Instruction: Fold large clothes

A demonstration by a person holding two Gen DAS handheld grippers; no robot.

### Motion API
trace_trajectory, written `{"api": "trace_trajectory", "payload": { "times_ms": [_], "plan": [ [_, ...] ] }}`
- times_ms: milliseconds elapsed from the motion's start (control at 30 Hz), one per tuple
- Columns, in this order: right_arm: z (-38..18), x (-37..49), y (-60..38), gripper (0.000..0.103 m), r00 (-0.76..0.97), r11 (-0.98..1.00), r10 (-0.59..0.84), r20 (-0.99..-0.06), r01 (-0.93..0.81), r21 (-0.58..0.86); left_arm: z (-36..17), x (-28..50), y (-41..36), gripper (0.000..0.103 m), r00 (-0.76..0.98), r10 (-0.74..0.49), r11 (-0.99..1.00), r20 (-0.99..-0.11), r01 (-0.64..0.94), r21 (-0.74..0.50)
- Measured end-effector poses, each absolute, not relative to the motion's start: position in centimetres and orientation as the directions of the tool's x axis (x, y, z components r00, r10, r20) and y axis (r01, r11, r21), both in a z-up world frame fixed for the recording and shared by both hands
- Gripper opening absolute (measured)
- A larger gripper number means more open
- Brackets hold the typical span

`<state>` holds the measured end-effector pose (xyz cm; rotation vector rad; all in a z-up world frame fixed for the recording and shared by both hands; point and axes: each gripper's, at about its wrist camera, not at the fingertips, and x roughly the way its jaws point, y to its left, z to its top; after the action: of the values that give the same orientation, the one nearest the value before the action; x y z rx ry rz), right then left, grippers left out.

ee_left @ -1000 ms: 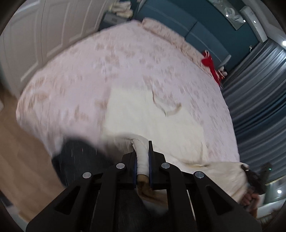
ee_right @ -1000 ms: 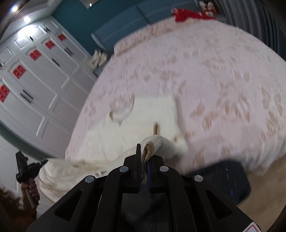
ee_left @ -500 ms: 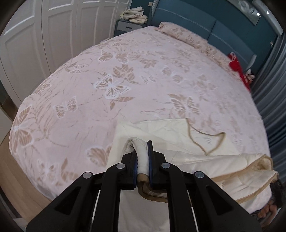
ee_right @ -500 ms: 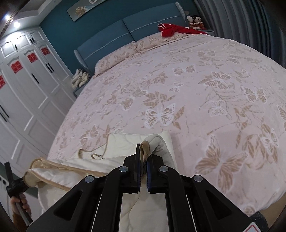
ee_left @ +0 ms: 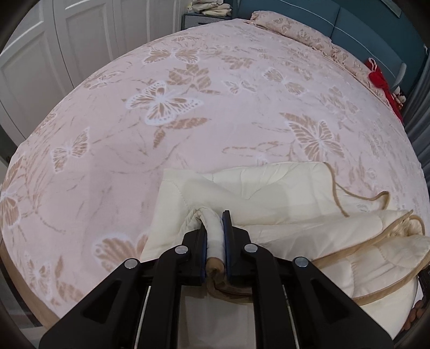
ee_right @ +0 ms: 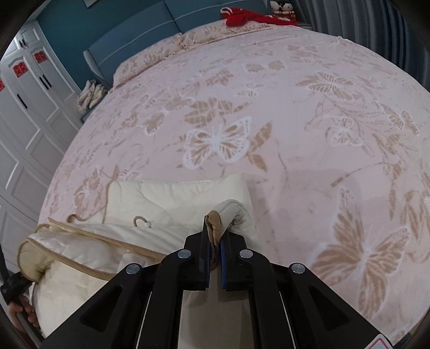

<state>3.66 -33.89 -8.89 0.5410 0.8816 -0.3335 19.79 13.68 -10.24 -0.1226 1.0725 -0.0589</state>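
From where I stand, the cream quilted garment (ee_left: 268,188) lies at the near edge of the bed (ee_left: 188,94), on the butterfly-print cover, with its far part already spread flat. The left gripper (ee_left: 214,236) is clenched on a bunched roll of the cream fabric and its tan trim; the right gripper (ee_right: 214,236) pinches another tan-edged corner in the same way. Between the two, the near hem is lifted and doubled over, so a tan-bordered flap (ee_right: 80,241) arches above the flat layer. A drawstring (ee_left: 357,196) trails loose across the upper layer.

I'd judge the folding as only just underway: one fold is being carried toward the far edge but is not laid down or smoothed. Setting it flat, aligning the edges, tucking the cord in and making further folds all appear to remain. A red item (ee_right: 242,14) sits by the pillows, well apart.
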Motion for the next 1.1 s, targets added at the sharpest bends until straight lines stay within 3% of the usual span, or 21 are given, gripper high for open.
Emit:
{"api": "trace_trajectory", "payload": {
  "times_ms": [133, 233, 300, 333, 400, 467, 500, 533, 633, 767, 900, 967, 1100],
  "plan": [
    [-7.9, 3.3, -34.6, 0.011, 0.623, 0.788, -0.017, -0.782, 0.49, 0.373, -9.5, 19.7, 15.1, 0.013, 0.489, -0.185, 0.975, -0.853, -0.019, -0.222],
    [-4.0, 1.1, -35.3, 0.023, 0.724, 0.767, 0.013, -0.69, 0.435, 0.471, -6.7, 18.6, 16.2, 0.018, 0.531, -0.242, 0.961, -0.812, 0.016, -0.276],
    [-0.8, -0.8, -35.1, 0.045, 0.784, 0.78, -0.035, -0.62, 0.409, 0.474, -4.2, 17.6, 16.9, 0.02, 0.565, -0.281, 0.952, -0.776, 0.06, -0.301],
    [0.3, -1.5, -35.0, 0.061, 0.803, 0.787, -0.067, -0.592, 0.408, 0.463, -3.5, 17.3, 17.2, 0.022, 0.572, -0.293, 0.947, -0.766, 0.066, -0.313],
    [3.2, -3.6, -34.4, 0.062, 0.861, 0.809, -0.114, -0.495, 0.37, 0.457, -2.1, 16.8, 18.1, 0.028, 0.588, -0.339, 0.924, -0.734, 0.061, -0.378],
    [4.4, -4.2, -33.8, 0.062, 0.866, 0.819, -0.123, -0.485, 0.365, 0.443, -1.1, 16.3, 18.9, 0.052, 0.647, -0.27, 0.935, -0.713, 0.0, -0.354],
    [4.9, -4.3, -32.9, 0.062, 0.87, 0.833, -0.111, -0.481, 0.346, 0.433, 0.1, 15.5, 19.5, 0.079, 0.734, -0.121, 0.961, -0.668, -0.083, -0.265],
    [5.0, -4.2, -32.2, 0.062, 0.869, 0.846, -0.095, -0.486, 0.328, 0.421, 1.1, 14.8, 20.0, 0.083, 0.793, -0.041, 0.968, -0.608, -0.118, -0.22],
    [4.1, -2.8, -28.9, 0.061, 0.837, 0.898, -0.039, -0.546, 0.268, 0.348, 2.2, 15.4, 19.3, 0.077, 0.774, -0.074, 0.974, -0.629, -0.08, -0.213],
    [1.3, 1.1, -23.7, 0.05, 0.772, 0.935, 0.071, -0.632, 0.17, 0.312, 2.0, 15.4, 13.0, 0.076, 0.731, -0.129, 0.992, -0.67, 0.094, -0.088],
    [-2.2, 6.8, -18.8, 0.05, 0.665, 0.931, 0.199, -0.72, 0.101, 0.351, -1.8, 16.0, 5.5, 0.071, 0.612, -0.204, 0.962, -0.764, 0.268, -0.042],
    [-3.8, 8.9, -16.8, 0.05, 0.613, 0.938, 0.224, -0.757, 0.077, 0.339, -4.0, 16.6, 3.3, 0.066, 0.558, -0.215, 0.95, -0.801, 0.311, -0.039],
    [-6.4, 11.4, -14.3, 0.05, 0.543, 0.961, 0.208, -0.813, 0.039, 0.272, -7.5, 17.6, 0.9, 0.065, 0.506, -0.195, 0.94, -0.84, 0.34, -0.013]
  ]
}}
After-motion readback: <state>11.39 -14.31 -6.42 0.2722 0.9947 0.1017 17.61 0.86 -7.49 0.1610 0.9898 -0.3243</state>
